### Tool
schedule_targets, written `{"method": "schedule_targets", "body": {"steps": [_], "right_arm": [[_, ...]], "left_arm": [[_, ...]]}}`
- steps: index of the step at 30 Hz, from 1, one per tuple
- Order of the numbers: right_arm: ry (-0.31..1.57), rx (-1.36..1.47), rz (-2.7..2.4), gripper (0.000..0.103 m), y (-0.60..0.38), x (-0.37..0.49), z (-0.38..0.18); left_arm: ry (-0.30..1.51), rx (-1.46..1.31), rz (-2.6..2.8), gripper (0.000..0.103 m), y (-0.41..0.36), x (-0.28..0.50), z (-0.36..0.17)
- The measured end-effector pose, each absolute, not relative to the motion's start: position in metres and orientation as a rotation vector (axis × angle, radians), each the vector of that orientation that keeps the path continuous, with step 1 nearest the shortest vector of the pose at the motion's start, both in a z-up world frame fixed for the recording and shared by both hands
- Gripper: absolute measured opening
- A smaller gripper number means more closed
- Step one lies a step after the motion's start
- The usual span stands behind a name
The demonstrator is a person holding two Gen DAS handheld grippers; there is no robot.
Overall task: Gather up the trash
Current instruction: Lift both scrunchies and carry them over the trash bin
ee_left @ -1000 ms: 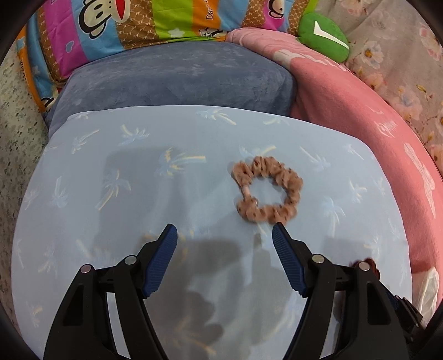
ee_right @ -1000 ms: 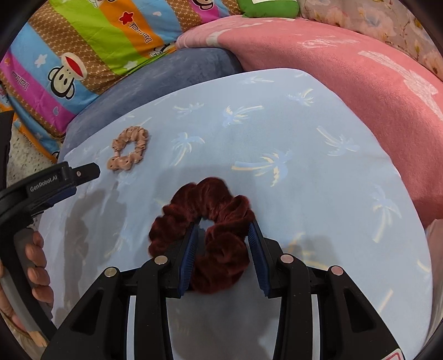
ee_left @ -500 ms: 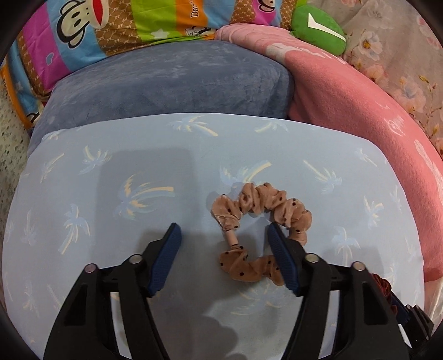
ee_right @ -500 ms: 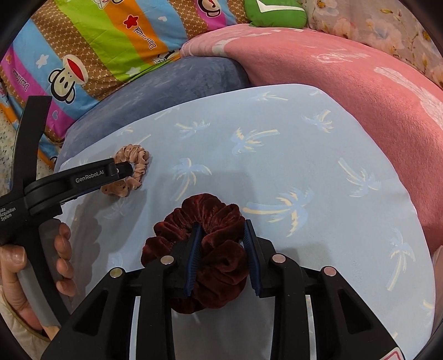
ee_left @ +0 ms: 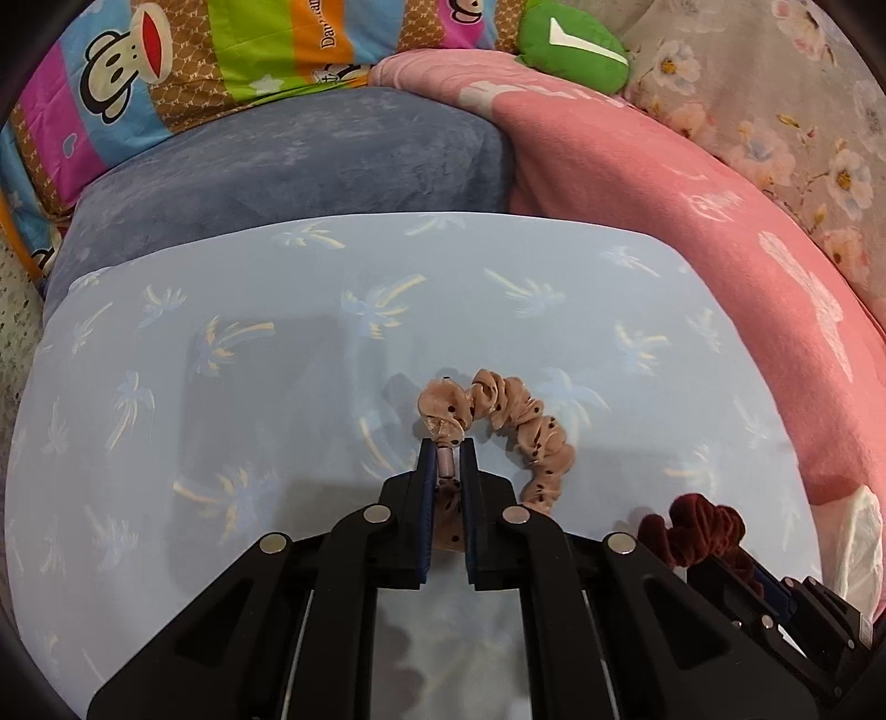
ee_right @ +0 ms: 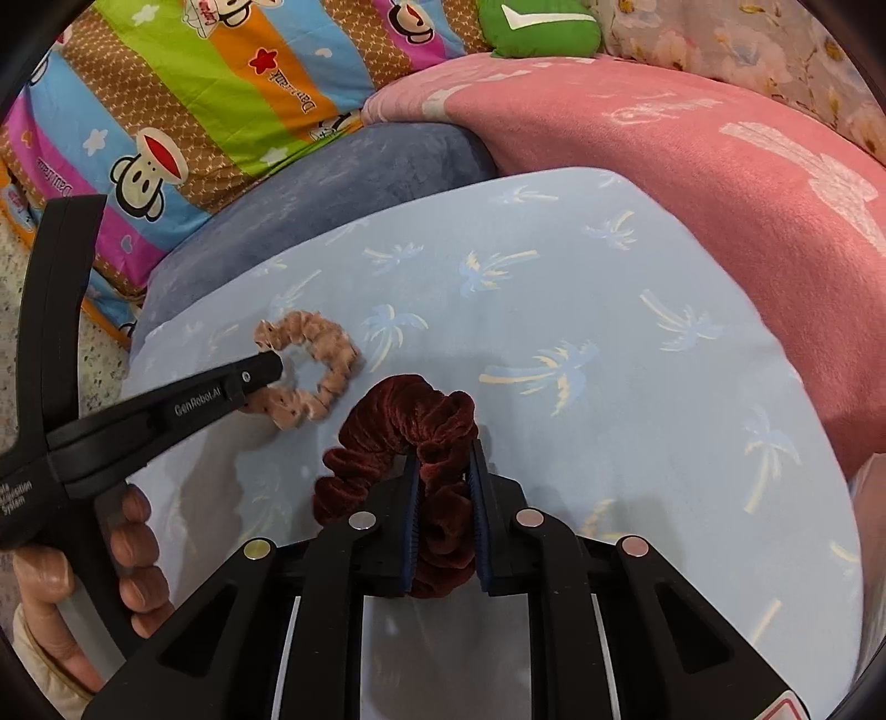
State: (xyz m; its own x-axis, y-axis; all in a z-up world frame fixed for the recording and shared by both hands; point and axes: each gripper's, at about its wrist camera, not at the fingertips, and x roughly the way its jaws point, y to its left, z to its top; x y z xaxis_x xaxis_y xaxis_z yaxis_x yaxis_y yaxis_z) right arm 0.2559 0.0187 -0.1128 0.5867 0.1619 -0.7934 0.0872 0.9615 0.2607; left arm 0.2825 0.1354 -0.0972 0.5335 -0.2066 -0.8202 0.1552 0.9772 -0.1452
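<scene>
A tan dotted scrunchie (ee_left: 520, 426) lies on the light blue palm-print pillow (ee_left: 277, 387). My left gripper (ee_left: 447, 459) pinches its left side, jaws still closing, the thin band squeezed between the blue pads. In the right wrist view the same tan scrunchie (ee_right: 326, 365) shows with the left gripper (ee_right: 266, 374) on it. A dark red velvet scrunchie (ee_right: 410, 421) is clamped in my right gripper (ee_right: 443, 471), whose jaws are also closing on the bunched fabric. That dark red scrunchie (ee_left: 692, 526) appears at the lower right of the left wrist view.
A grey-blue cushion (ee_left: 304, 171) lies behind the pillow, a pink blanket (ee_left: 692, 221) to the right. A striped monkey-print quilt (ee_left: 166, 66) and a green cushion (ee_left: 576, 50) sit at the back. A person's hand (ee_right: 133, 559) holds the left gripper's handle.
The left gripper moved forward over the tan scrunchie and closed on its left side. The right gripper tightened on the dark red scrunchie and lifted it slightly.
</scene>
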Motion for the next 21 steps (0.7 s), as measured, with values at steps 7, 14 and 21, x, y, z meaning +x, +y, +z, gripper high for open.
{"method": "schedule_targets", "body": {"steps": [7, 14, 21], "right_arm": [[0.874, 0.302, 0.027, 0.015, 0.001, 0.223, -0.073], [0.807, 0.331, -0.003, 0.015, -0.026, 0.183, -0.038], [0.751, 0.352, -0.047, 0.015, -0.058, 0.141, -0.014]], "left_arm": [[0.943, -0.045, -0.258, 0.008, 0.116, 0.252, -0.066], [0.887, -0.017, -0.311, 0.008, 0.088, 0.220, -0.038], [0.840, 0.013, -0.369, 0.008, 0.057, 0.187, -0.018]]}}
